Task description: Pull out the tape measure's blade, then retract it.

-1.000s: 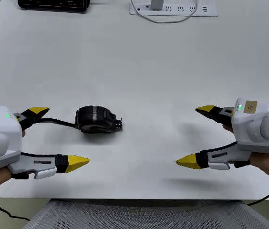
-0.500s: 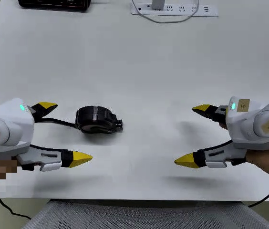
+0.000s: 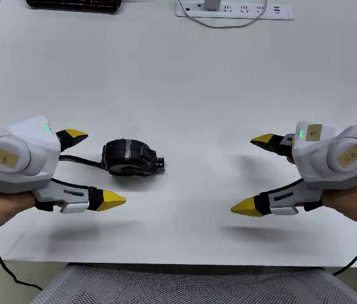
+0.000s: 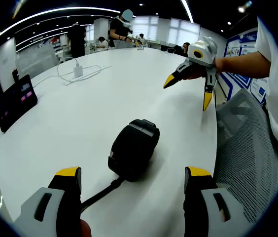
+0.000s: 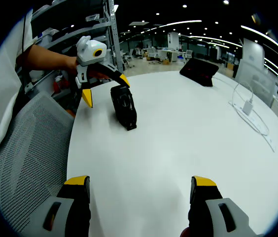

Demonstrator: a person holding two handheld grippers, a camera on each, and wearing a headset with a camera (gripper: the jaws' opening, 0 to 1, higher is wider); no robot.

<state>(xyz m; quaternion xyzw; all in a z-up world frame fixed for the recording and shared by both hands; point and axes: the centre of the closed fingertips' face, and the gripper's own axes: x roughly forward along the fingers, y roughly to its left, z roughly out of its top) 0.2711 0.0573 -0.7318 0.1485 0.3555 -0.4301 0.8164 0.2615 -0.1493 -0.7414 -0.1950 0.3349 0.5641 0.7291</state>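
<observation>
A black tape measure (image 3: 128, 158) lies on the white table (image 3: 185, 88), its blade tip (image 3: 160, 166) pointing right and a black strap trailing left. My left gripper (image 3: 96, 168) is open, its yellow-tipped jaws wide apart just left of the tape measure (image 4: 134, 147), which sits ahead of them. My right gripper (image 3: 259, 172) stands open well to the right, with bare table between its jaws. In the right gripper view the tape measure (image 5: 124, 107) lies far ahead beside the left gripper (image 5: 102, 79).
A white power strip (image 3: 233, 8) with a looped cable lies at the table's far edge. A dark device (image 3: 74, 4) sits at the far left. A grey mesh chair (image 3: 185, 285) is below the near edge.
My left gripper has moved forward and right, closer to the tape measure. The right gripper has shifted slightly left. The tape measure has stayed put.
</observation>
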